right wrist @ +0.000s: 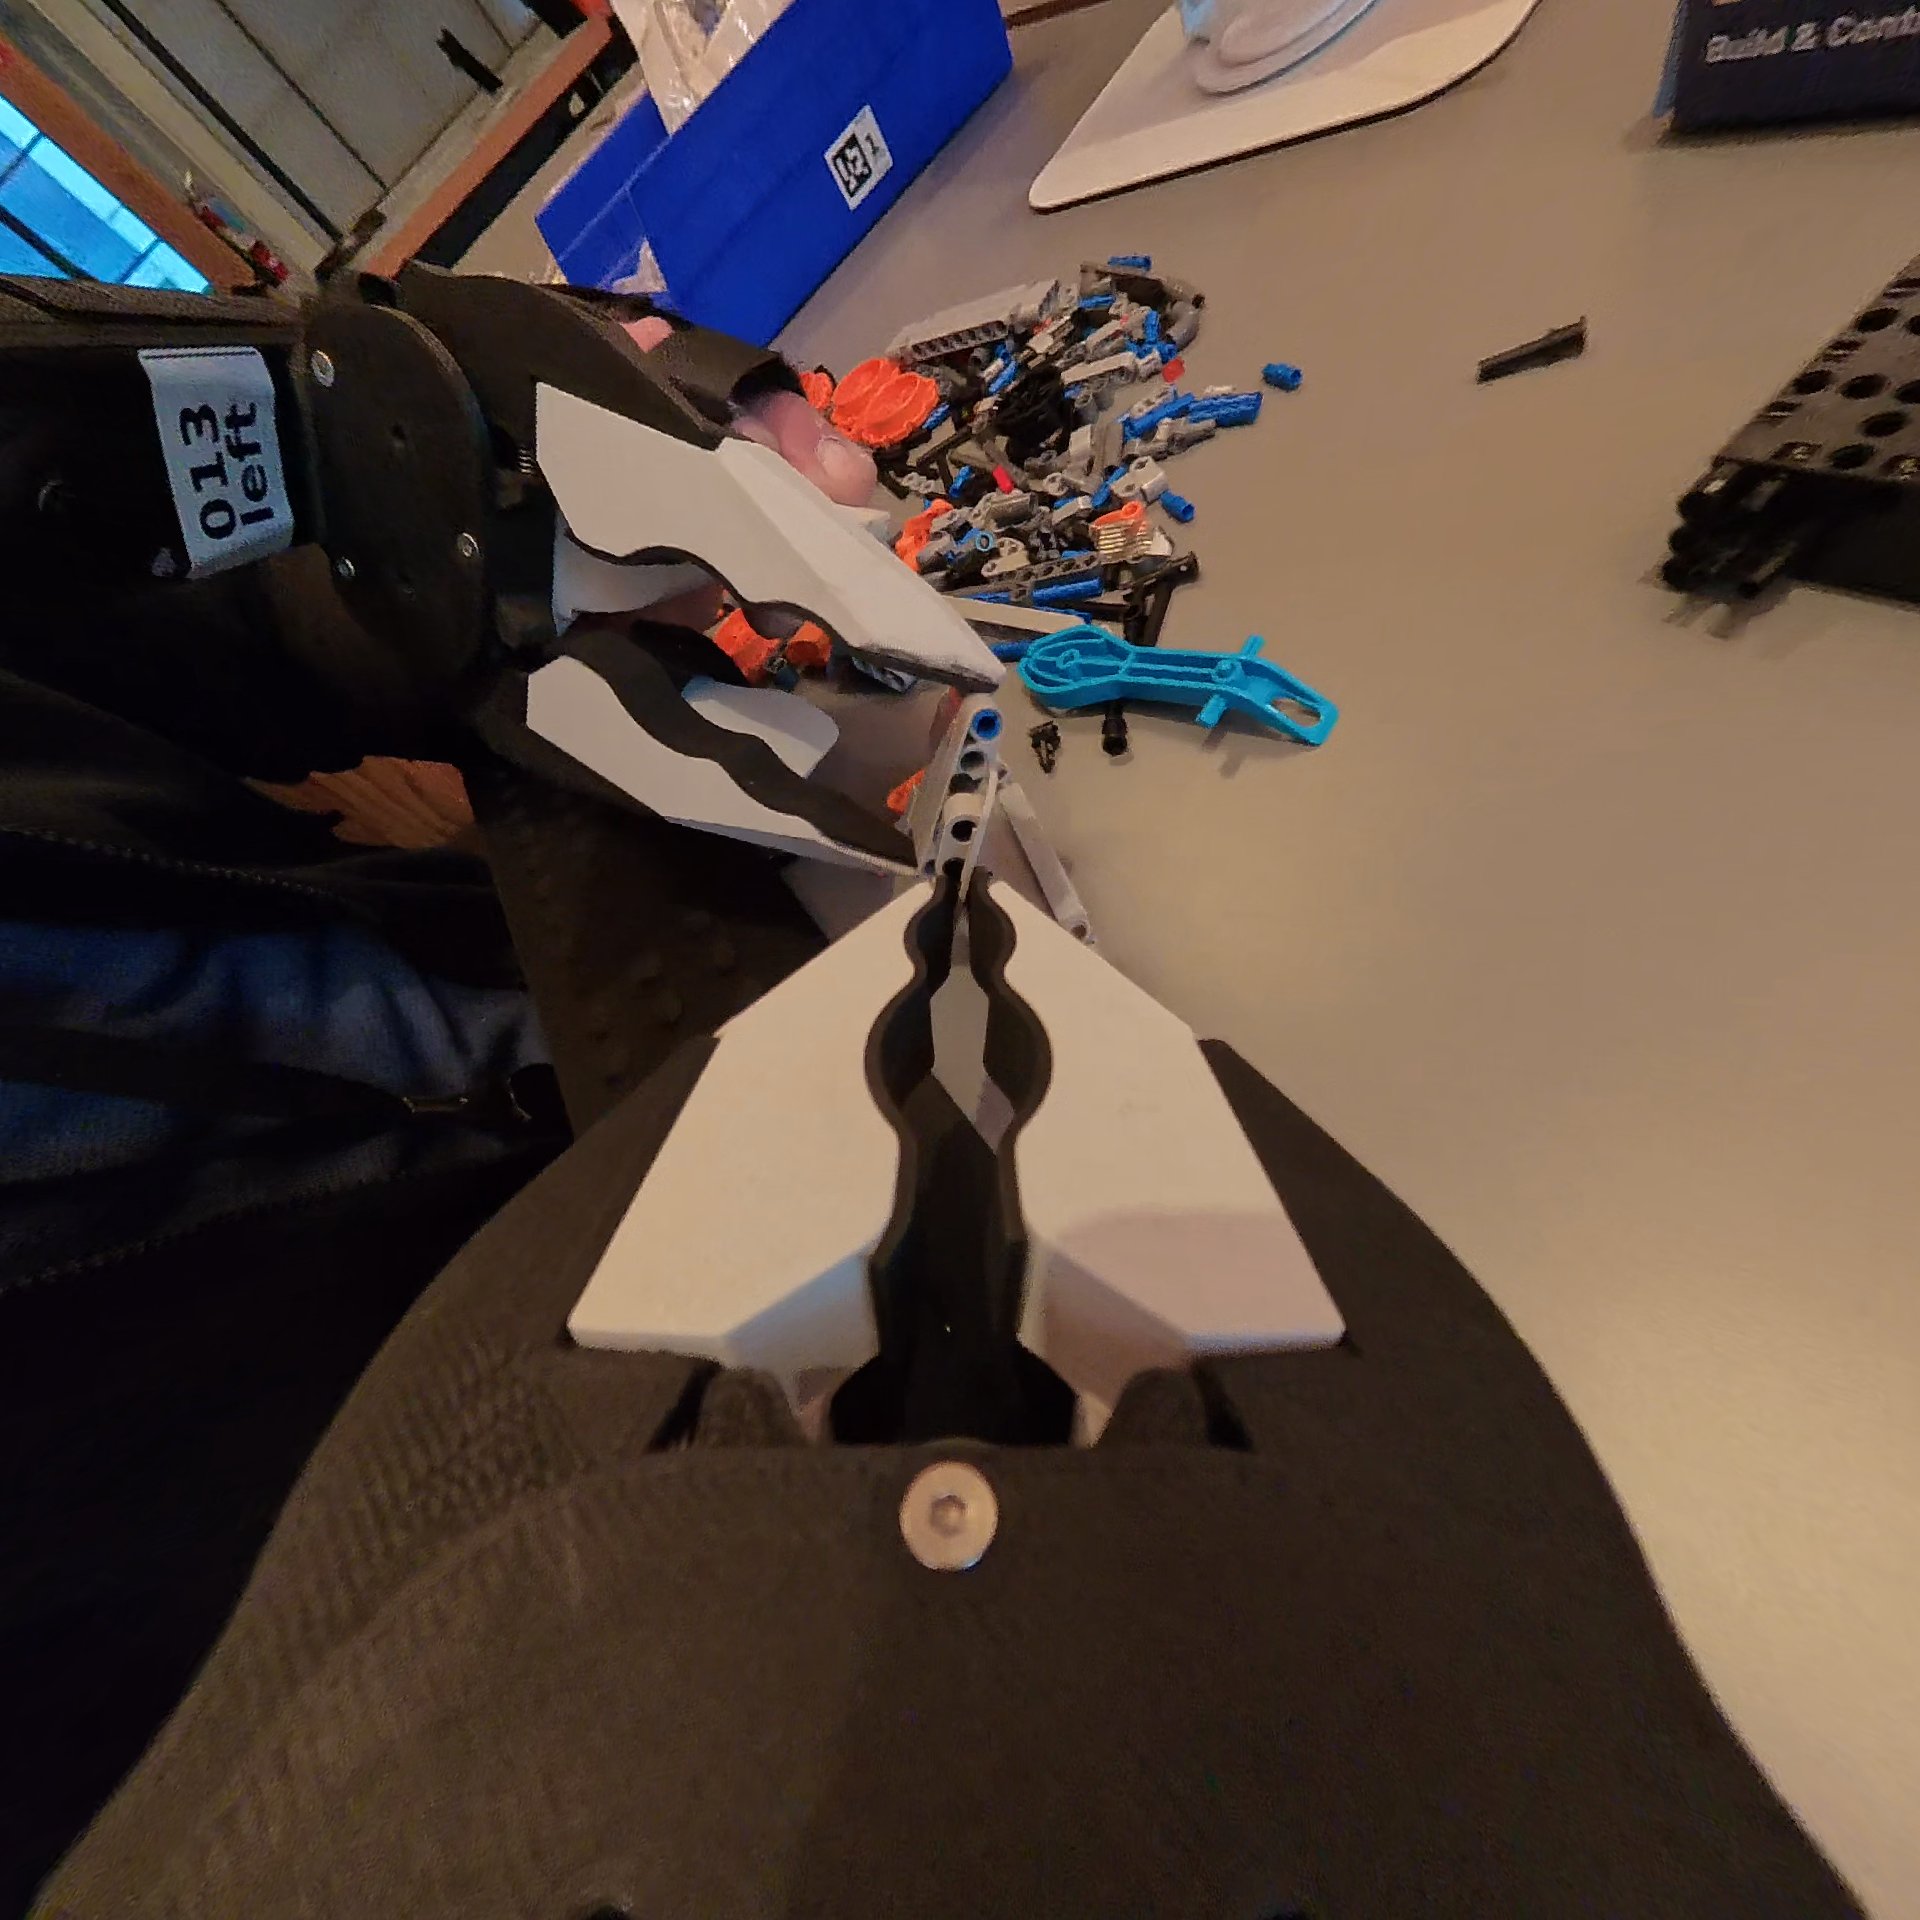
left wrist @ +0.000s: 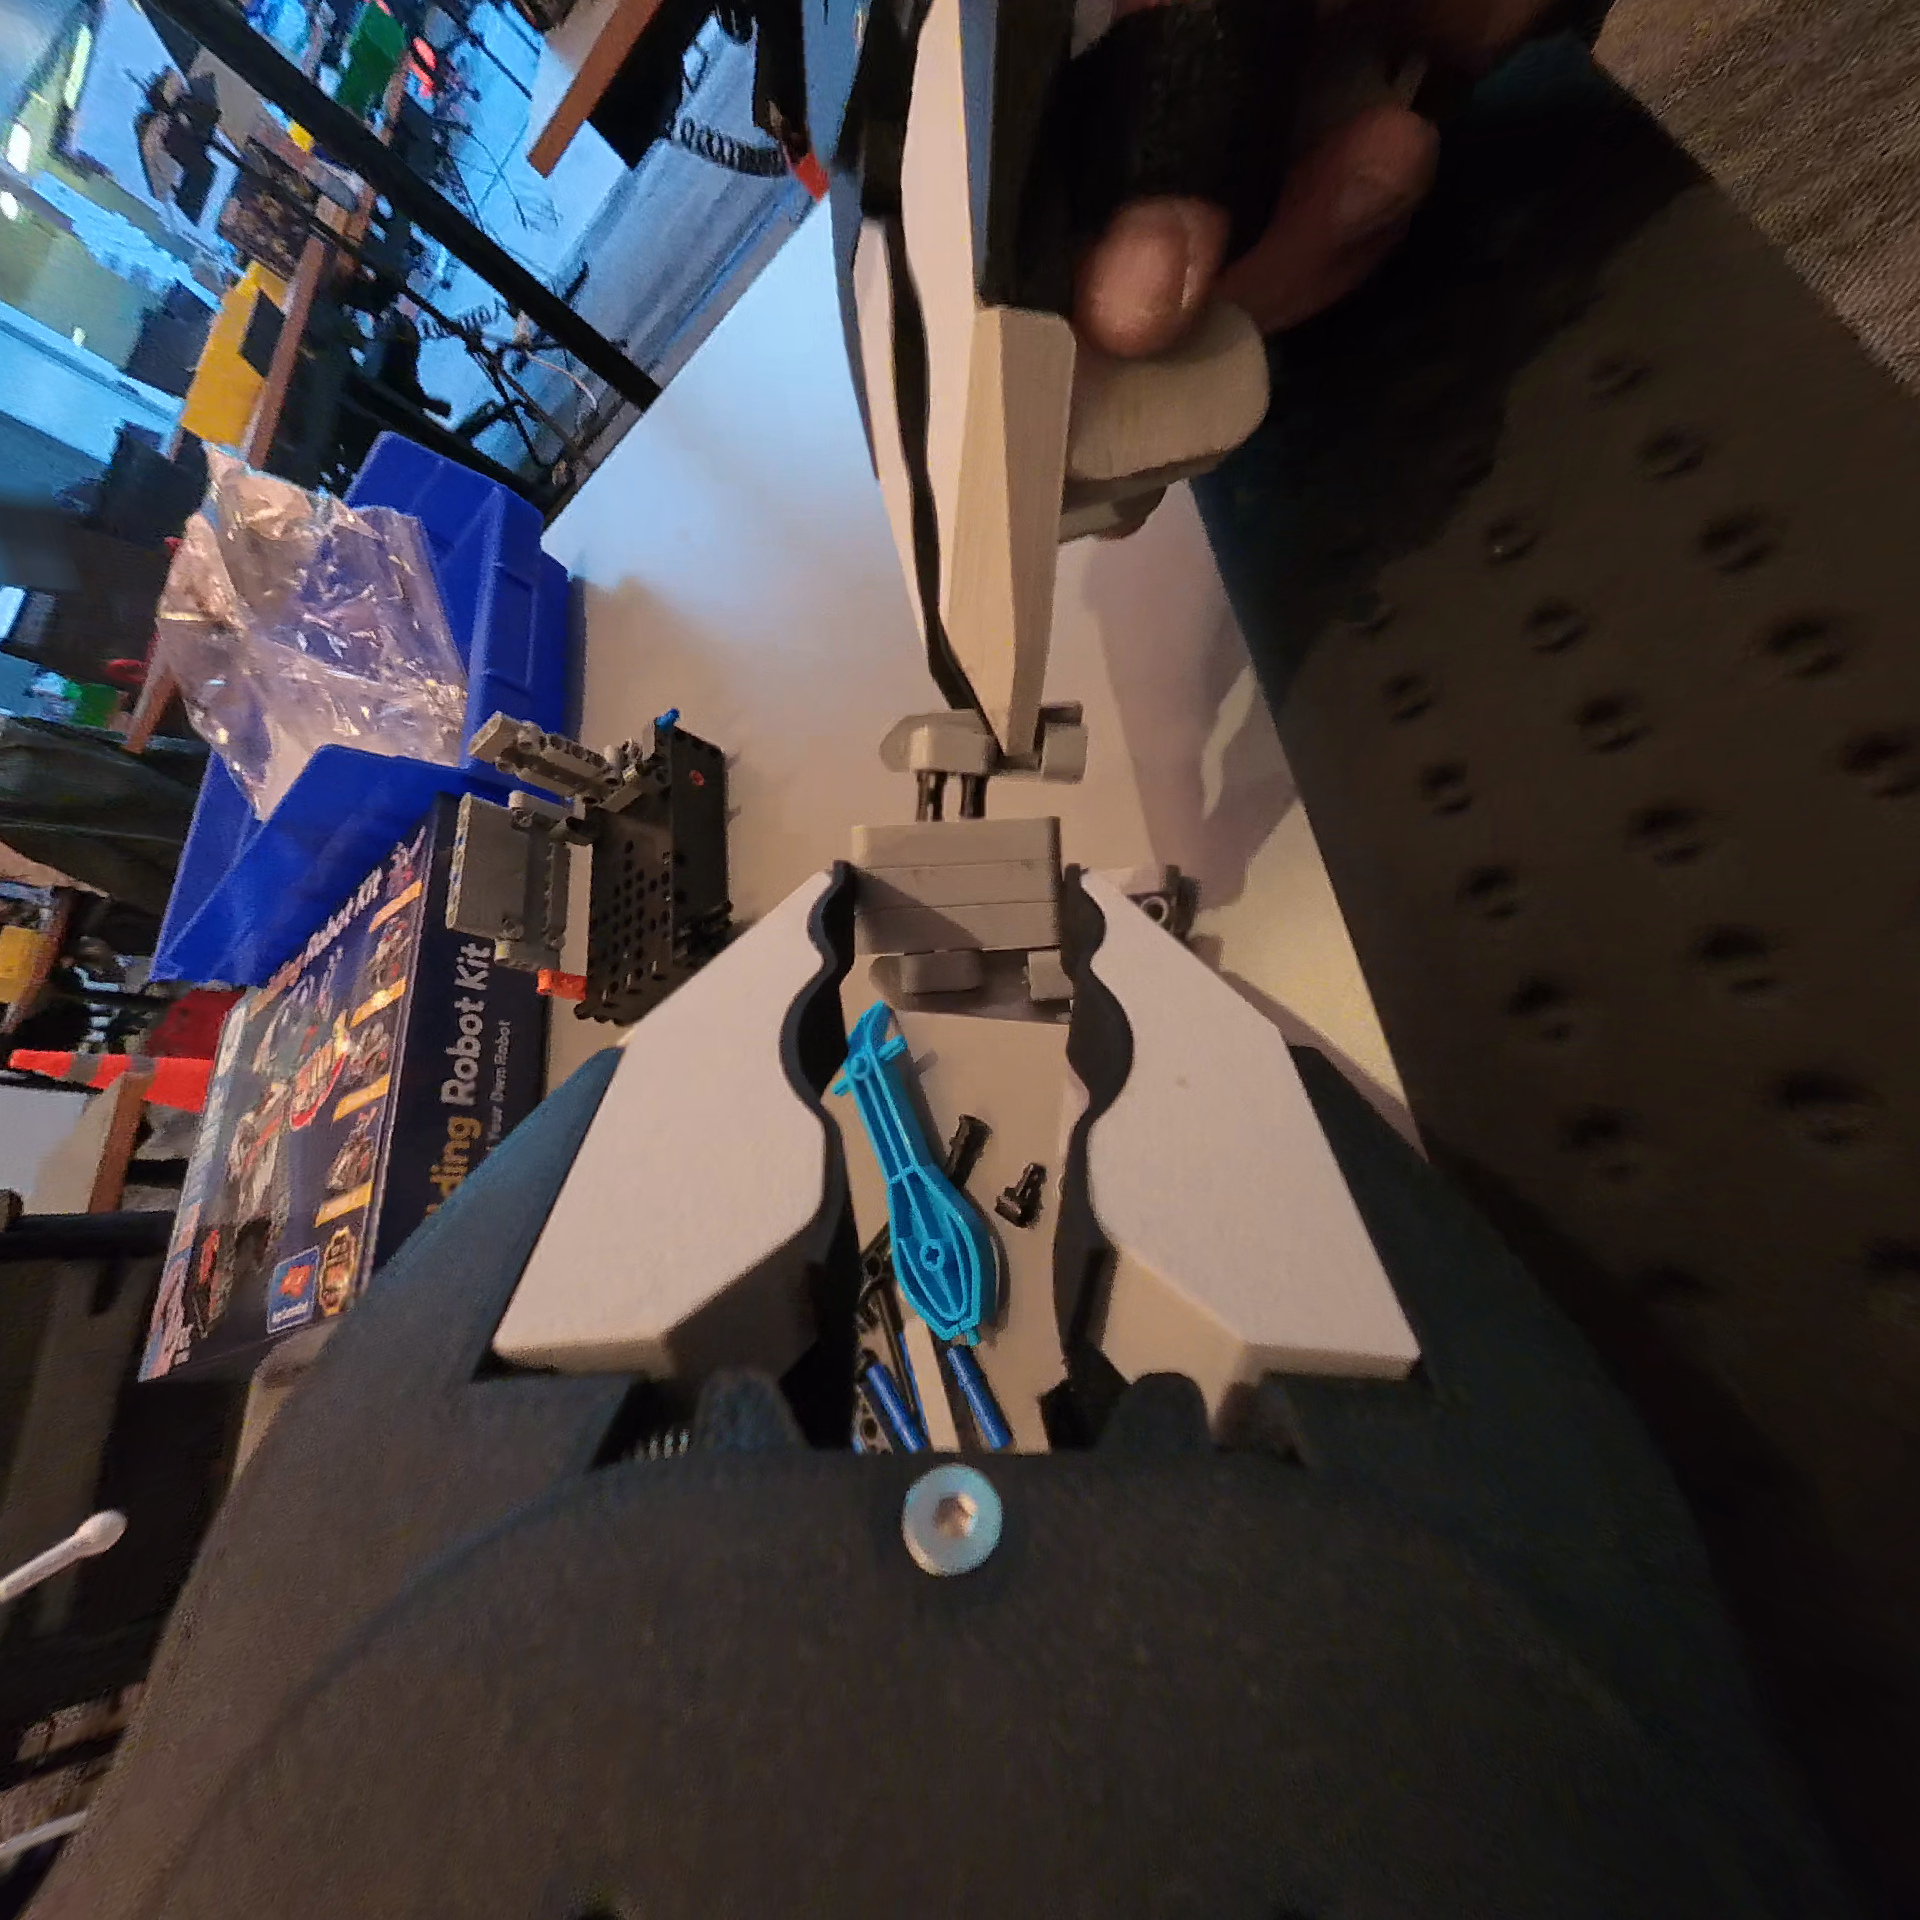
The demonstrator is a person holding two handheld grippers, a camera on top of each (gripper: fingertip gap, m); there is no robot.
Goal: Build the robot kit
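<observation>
Jaws of the left gripper (left wrist: 958,904) are clenched across a stack of grey beams (left wrist: 956,883), one white finger on each side of it. In the right wrist view the same gripper (right wrist: 961,774) comes in from the left with its fingers one above the other, and the beams (right wrist: 961,795) stand almost upright between the tips, a blue pin showing in the top hole. A thumb lies along the upper finger.

Jaws of the right gripper (right wrist: 956,888) are nearly closed, and something thin and pale runs between them up to the foot of the beams. In the left wrist view this gripper (left wrist: 992,732) reaches down from the top of the picture, tips pinching a small grey piece (left wrist: 982,743) joined to the beams by two black pins (left wrist: 951,795). A gloved hand (left wrist: 1247,208) holds its grey handle, thumb pressed on the lever.

Both grippers meet over the near edge of the grey table (right wrist: 1455,935), tip to tip at roughly a right angle.

Just beyond the tips a light-blue tool (right wrist: 1174,675) lies flat on the table, with two small black pins (right wrist: 1081,732) beside it. Behind it a pile of parts (right wrist: 1049,436), grey, blue, black and orange, spreads toward a blue bin (right wrist: 790,166) at the far edge. A black perforated block (right wrist: 1808,457) sits well apart at the right edge, and a white board (right wrist: 1247,114) lies at the far side. In the left wrist view a kit box (left wrist: 343,1091) stands beside the block (left wrist: 655,883), with a clear bag (left wrist: 301,623) on the bin (left wrist: 488,582).
</observation>
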